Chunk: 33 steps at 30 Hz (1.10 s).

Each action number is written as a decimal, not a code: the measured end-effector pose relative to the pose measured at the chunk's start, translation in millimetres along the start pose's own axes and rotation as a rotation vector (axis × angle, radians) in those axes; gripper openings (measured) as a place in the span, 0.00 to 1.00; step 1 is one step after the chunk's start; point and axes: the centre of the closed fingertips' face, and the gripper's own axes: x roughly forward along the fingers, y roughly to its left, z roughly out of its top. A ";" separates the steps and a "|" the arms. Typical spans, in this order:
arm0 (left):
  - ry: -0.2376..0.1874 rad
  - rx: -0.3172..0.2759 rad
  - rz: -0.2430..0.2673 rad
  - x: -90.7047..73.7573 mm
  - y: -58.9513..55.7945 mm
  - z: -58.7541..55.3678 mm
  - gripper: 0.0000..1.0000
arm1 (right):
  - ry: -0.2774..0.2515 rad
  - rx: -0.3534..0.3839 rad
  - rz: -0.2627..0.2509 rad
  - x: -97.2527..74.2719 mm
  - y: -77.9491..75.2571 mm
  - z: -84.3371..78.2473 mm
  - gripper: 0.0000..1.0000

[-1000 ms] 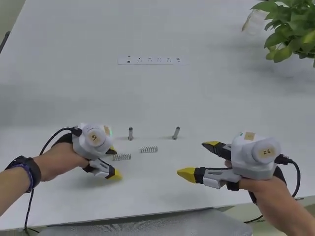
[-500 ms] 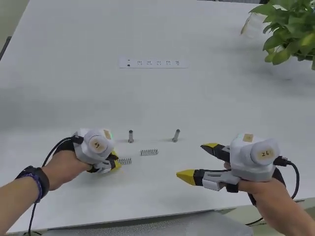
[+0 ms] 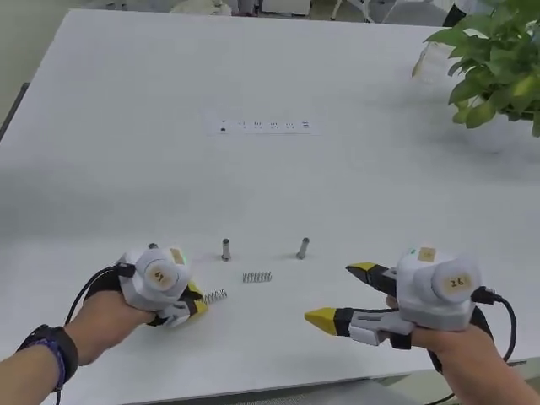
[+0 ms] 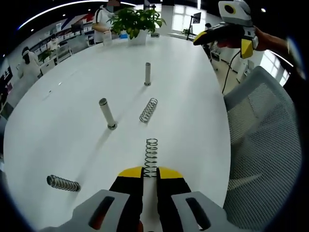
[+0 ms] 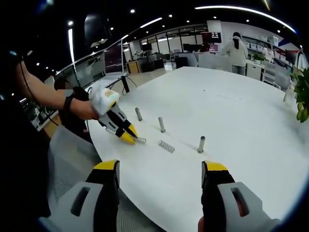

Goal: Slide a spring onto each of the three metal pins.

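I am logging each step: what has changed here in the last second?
The left gripper, open beside a spring a second ago, has shut on that spring. The right gripper stays open; the loose spring and the pins near it stay put.

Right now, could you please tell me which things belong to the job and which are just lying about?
Job: three upright metal pins; three coiled steel springs, one in the left gripper.
Lying about: white power strip; green leafy plant.
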 end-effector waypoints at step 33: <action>-0.145 0.031 0.122 -80.8 5.3 37.4 0.02 | 0.031 -0.053 0.079 13.3 17.6 0.6 0.77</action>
